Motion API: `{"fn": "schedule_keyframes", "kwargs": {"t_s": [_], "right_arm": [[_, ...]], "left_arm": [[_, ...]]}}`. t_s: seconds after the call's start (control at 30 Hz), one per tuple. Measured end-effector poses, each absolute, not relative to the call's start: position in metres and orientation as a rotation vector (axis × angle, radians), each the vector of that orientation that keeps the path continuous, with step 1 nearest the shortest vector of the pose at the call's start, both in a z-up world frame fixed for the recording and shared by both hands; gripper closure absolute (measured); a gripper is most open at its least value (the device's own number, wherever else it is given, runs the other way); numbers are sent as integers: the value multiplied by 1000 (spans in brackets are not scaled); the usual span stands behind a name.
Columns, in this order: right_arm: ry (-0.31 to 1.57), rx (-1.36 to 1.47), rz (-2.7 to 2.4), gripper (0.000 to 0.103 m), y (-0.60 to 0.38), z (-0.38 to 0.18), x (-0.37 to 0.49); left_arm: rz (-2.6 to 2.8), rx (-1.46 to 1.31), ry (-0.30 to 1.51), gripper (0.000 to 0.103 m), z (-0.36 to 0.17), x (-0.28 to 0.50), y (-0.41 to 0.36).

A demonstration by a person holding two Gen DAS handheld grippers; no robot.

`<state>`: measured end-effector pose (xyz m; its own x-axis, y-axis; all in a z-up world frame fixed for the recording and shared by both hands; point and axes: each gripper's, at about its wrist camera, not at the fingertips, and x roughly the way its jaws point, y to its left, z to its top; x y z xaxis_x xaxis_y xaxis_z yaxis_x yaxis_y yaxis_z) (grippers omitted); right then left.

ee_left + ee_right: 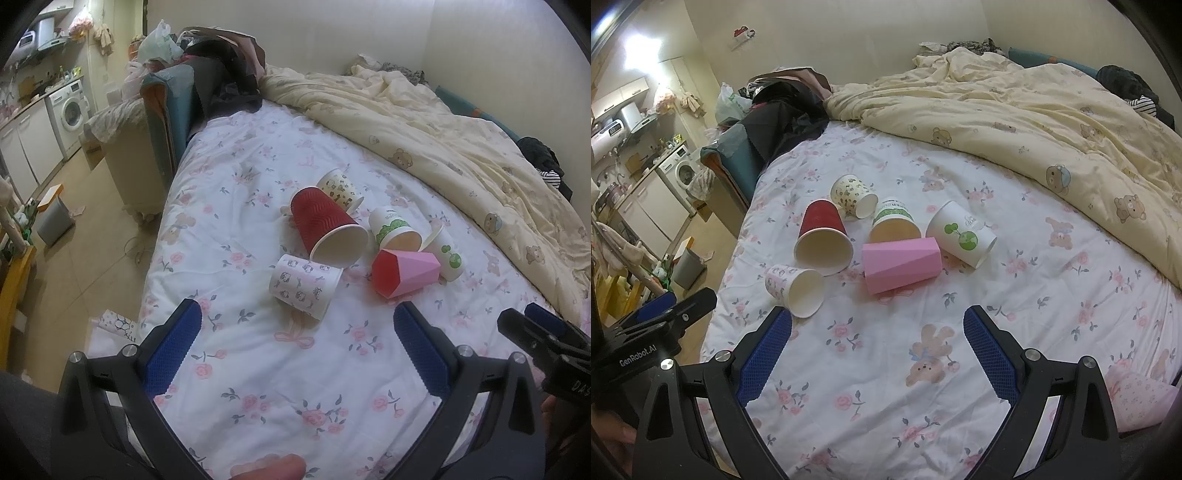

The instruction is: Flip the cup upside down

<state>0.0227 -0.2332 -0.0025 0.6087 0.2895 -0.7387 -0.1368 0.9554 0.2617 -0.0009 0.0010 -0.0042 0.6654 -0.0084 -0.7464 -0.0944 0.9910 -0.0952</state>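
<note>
Several cups lie on their sides on the floral bed sheet (258, 369). A red ribbed paper cup (325, 225) (823, 236) lies in the middle. A small pink-print cup (304, 286) (794, 290) lies nearest. A pink faceted cup (406, 273) (901, 264), a green-leaf cup (393, 230) (894, 221), a white cup with a green globe (448, 256) (960, 234) and a cartoon-print cup (340, 188) (853, 195) lie around them. My left gripper (297, 325) is open and empty, short of the cups. My right gripper (877, 326) is open and empty too.
A cream bear-print duvet (443, 129) (1034, 110) is bunched over the far right of the bed. Dark clothes (225, 74) pile at the far left corner. The bed's left edge drops to the floor with a grey bin (55, 221). The right gripper (535, 332) shows at right.
</note>
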Motion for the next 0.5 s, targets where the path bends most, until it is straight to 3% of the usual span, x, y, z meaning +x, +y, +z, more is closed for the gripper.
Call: {"fn": "schedule_keyframes", "kwargs": {"t_s": [0.3,0.5], "right_arm": [[965,157,265,6,-234,-6,36],[1128,-122,389,6,-224,-12,86]], "left_arm": [[87,-87,867,0,-3,8,4],[157,-121,949,0,-16,22,21]]}}
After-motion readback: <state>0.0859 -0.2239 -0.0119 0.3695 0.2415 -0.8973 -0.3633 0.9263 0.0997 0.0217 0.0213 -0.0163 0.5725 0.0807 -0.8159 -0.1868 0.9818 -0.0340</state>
